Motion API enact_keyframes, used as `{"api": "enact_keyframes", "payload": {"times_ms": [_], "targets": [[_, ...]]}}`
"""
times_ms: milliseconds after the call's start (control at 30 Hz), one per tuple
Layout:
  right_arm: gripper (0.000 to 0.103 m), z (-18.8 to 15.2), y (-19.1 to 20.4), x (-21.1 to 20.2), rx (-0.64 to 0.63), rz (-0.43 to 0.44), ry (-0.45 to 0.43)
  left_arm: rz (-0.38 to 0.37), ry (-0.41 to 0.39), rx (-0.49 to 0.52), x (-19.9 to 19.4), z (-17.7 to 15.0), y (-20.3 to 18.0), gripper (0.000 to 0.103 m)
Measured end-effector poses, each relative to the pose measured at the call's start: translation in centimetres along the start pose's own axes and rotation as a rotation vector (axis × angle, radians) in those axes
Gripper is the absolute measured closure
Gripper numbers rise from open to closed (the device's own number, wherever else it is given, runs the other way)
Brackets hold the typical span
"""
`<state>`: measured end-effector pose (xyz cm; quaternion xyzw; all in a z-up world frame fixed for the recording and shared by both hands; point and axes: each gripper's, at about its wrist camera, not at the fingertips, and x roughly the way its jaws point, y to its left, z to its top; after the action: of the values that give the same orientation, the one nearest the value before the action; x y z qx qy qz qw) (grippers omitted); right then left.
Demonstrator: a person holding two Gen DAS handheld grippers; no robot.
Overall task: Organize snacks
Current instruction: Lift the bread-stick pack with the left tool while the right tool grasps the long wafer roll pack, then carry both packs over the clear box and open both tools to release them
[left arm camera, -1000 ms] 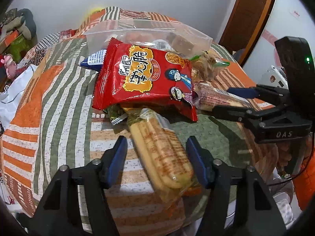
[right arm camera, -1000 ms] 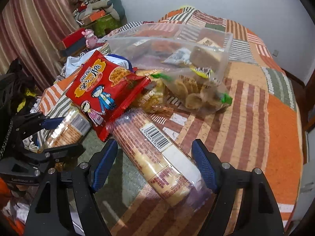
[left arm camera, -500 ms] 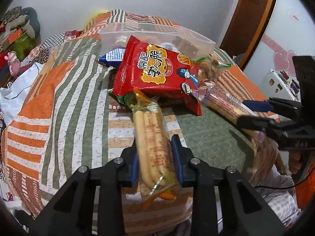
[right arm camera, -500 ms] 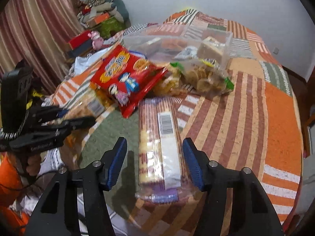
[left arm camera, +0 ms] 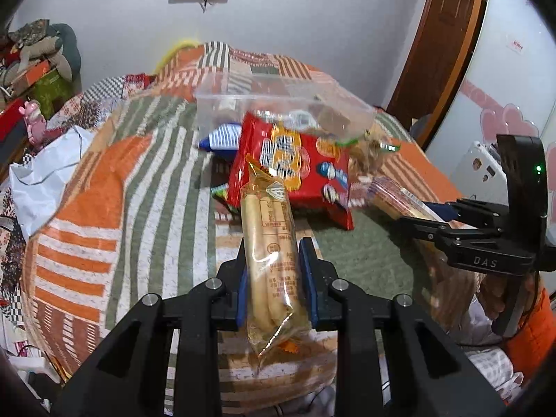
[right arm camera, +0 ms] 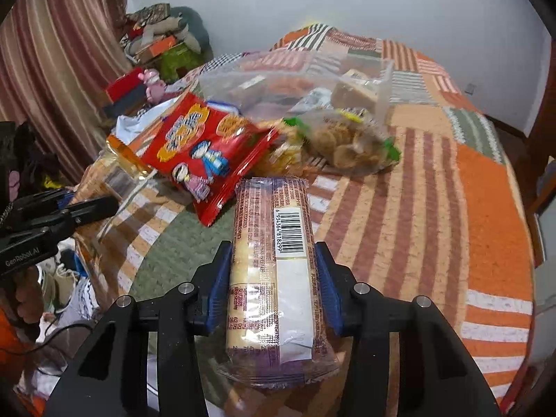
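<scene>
My left gripper [left arm camera: 272, 279] is shut on a clear pack of long biscuit sticks [left arm camera: 269, 243] and holds it lifted above the quilt. My right gripper [right arm camera: 272, 279] is shut on a cracker pack with a barcode [right arm camera: 274, 271], also lifted; it shows at the right of the left wrist view [left arm camera: 399, 201]. A red chip bag [left arm camera: 295, 166] [right arm camera: 208, 146] lies on the bed. Behind it stands a clear plastic bin [left arm camera: 278, 107] [right arm camera: 295, 80] with snacks inside. A clear bag of round biscuits [right arm camera: 347, 142] lies beside the bin.
A patchwork quilt [right arm camera: 434, 191] covers the bed. A blue-striped packet [left arm camera: 220, 139] lies by the bin. White cloth [left arm camera: 38, 177] lies at the left edge. Clutter and a curtain [right arm camera: 52, 69] stand left of the bed; a wooden door [left arm camera: 441, 45] is to the right.
Both grippers closed on their packs and lifted them off the quilt. The right gripper closed later than the left. Both views pulled back and rose.
</scene>
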<state>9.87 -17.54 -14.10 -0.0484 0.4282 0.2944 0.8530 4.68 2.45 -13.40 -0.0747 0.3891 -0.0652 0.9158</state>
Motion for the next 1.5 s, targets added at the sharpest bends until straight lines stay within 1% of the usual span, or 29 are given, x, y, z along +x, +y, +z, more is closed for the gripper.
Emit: {"api": "enact_keyframes", "payload": {"times_ms": [267,400,567,633,833,1133,1367,1500], "targets": [[0.060,2.1,-0.4,-2.7,0.022,-0.027,-0.105,-0.007,-0.057,-0.029,-0.4,2.5,0.9,0.077],[0.060,3.5,-0.9,-3.4,0.039,-0.041,-0.156,0.007,-0.085,-0.039,-0.5,3.9,1.1,0.077],[0.060,5.3,-1.5,-3.7,0.053,-0.054,-0.197,0.016,-0.120,-0.054,-0.2,6.2,1.8,0.077],[0.060,6.1,-1.7,-3.9,0.052,-0.064,-0.216,0.011,-0.125,-0.053,0.2,7.3,2.0,0.077],[0.060,8.5,-2.0,-4.2,0.038,-0.093,-0.262,0.034,-0.148,-0.016,0.9,10.1,2.2,0.077],[0.060,11.3,-2.0,-3.7,0.028,-0.108,-0.303,0.066,-0.172,0.036,2.6,13.5,1.8,0.077],[0.060,13.1,-1.6,-2.2,0.026,-0.099,-0.301,0.072,-0.169,0.057,4.6,16.2,1.6,0.077],[0.060,14.1,-1.6,-1.0,0.033,-0.096,-0.293,0.064,-0.155,0.049,6.1,17.6,1.8,0.077]]}}
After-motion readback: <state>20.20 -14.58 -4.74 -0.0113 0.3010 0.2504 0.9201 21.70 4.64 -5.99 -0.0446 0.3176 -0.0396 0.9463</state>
